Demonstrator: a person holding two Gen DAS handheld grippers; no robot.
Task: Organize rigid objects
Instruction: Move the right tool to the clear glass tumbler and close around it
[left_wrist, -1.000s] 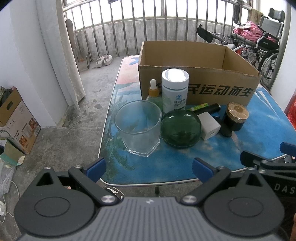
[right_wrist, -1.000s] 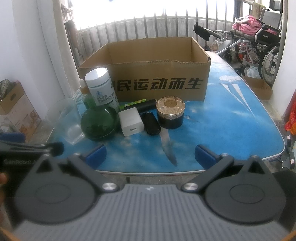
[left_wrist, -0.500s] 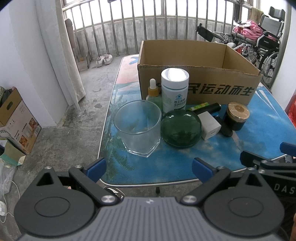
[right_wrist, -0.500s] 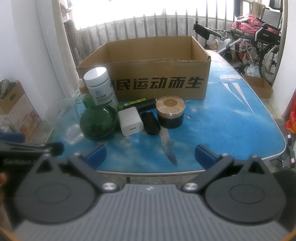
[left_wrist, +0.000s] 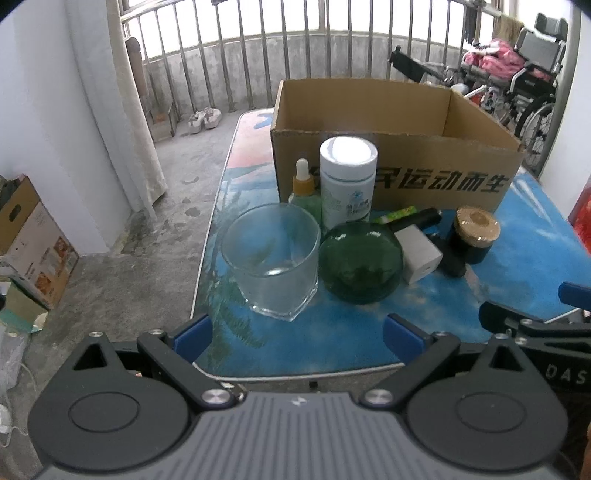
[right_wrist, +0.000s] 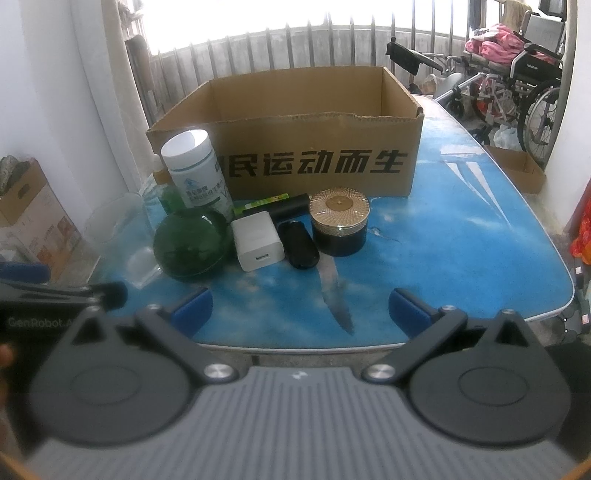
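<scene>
Hovering short of the near table edge, the left gripper (left_wrist: 297, 334) and the right gripper (right_wrist: 301, 308) both stand with jaws spread wide and nothing between them, which suits a start: each is lined up on its own end of the row, not yet committed to a pick. The items crowd together on the blue table (right_wrist: 461, 236) just in front of the open cardboard box (right_wrist: 314, 162), likely so that each needs only a short lift over the front wall. Nearest the left gripper stands the clear glass tumbler (left_wrist: 271, 258), upright and mouth up, with the green glass globe (left_wrist: 361, 263) touching or nearly touching its side. Behind them the white bottle (left_wrist: 347, 181) and the small dropper bottle (left_wrist: 303, 184) stand upright, long axes vertical. The white charger block (right_wrist: 257, 240) lies beside the globe, its port facing the right camera. The black oval case (right_wrist: 297, 249) lies flat, long axis running toward the box, and the gold-lidded jar (right_wrist: 339, 225) sits upright at the right end. A dark tube (right_wrist: 284, 206) lies on its side along the box front; what the green piece at its left end is I cannot make out.
</scene>
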